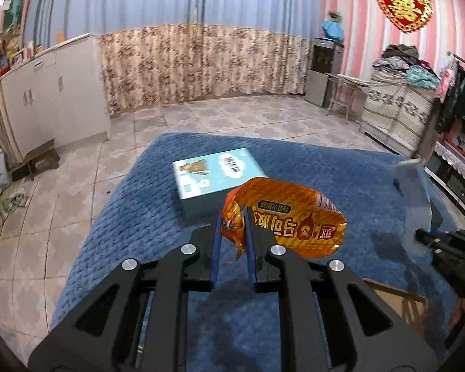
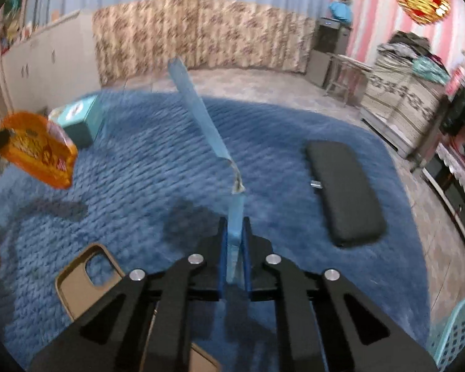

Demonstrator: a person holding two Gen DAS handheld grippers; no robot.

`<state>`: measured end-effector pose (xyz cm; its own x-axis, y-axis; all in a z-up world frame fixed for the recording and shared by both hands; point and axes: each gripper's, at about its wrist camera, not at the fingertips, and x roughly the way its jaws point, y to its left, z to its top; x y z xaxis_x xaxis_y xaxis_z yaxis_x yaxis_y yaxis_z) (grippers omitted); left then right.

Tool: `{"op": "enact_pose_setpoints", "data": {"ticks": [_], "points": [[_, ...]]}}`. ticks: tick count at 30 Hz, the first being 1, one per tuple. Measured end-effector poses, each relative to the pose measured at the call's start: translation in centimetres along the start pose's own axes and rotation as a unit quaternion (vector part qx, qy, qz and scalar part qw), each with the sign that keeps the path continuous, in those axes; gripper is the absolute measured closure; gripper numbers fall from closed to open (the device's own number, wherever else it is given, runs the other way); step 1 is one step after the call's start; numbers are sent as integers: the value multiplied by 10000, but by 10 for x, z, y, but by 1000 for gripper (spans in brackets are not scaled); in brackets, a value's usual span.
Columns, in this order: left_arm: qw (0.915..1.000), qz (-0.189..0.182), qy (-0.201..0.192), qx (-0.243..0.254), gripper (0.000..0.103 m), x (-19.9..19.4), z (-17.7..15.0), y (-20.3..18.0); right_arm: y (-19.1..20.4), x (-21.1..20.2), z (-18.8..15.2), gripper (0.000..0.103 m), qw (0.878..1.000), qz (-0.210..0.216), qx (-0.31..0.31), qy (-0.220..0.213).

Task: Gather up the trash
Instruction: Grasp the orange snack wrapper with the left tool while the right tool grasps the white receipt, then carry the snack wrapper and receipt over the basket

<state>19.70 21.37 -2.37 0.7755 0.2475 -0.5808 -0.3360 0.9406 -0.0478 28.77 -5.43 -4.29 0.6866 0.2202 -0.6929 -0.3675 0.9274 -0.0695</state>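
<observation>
Two pieces of trash are in hand, both lifted off the blue blanket (image 2: 158, 167). Left tongs (image 1: 233, 217) nearly closed, pinching the crumpled edge of an orange wrapper (image 1: 282, 220); the bulk of it hangs out toward 2 o'clock in the left view. Right tongs (image 2: 234, 221) clamped on a thin pale-blue wrapper (image 2: 195, 108), which stands up toward 11 o'clock from them, torn end near the tips. Teal box (image 1: 217, 183) lies on the blanket at 12 o'clock beyond the left tongs. Dark case (image 2: 344, 192) at 2 o'clock and tan phone case (image 2: 86, 282) at 8 o'clock in the right view. Teal basket (image 2: 455, 331) at 4 o'clock, likely the bin.

Judgement: keep both pinches firm and carry slowly; both grips sit at the edge.
</observation>
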Motion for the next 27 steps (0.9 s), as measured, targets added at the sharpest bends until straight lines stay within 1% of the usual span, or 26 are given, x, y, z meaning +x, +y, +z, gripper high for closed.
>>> {"op": "enact_pose_setpoints", "data": {"ticks": [5,9,13,18,21,23,27], "points": [[9992,-306,-136,205,90,-12,6,-38,-53,-42,-18,94,9983,-81,547,-199],[9973,-601,-177,382,90,-22,7,-74,-88,-70,-40,94,9957,-299,829,-292],[9944,-875,-128,570,90,-32,1,-107,-115,-92,-65,94,9920,-445,1116,-385],[9900,-1165,-95,787,90,-44,-9,-146,-138,-111,-91,94,9865,-619,1445,-452],[9860,-1370,-82,945,90,-49,-13,-172,-161,-127,-108,94,9795,-764,1773,-570],[9833,-1496,-87,1034,90,-55,-15,-187,-180,-141,-119,94,9722,-931,2034,-689],[9764,-1762,-103,1244,90,-63,-20,-222,-217,-167,-139,94,9566,-1400,2406,-858]]}}
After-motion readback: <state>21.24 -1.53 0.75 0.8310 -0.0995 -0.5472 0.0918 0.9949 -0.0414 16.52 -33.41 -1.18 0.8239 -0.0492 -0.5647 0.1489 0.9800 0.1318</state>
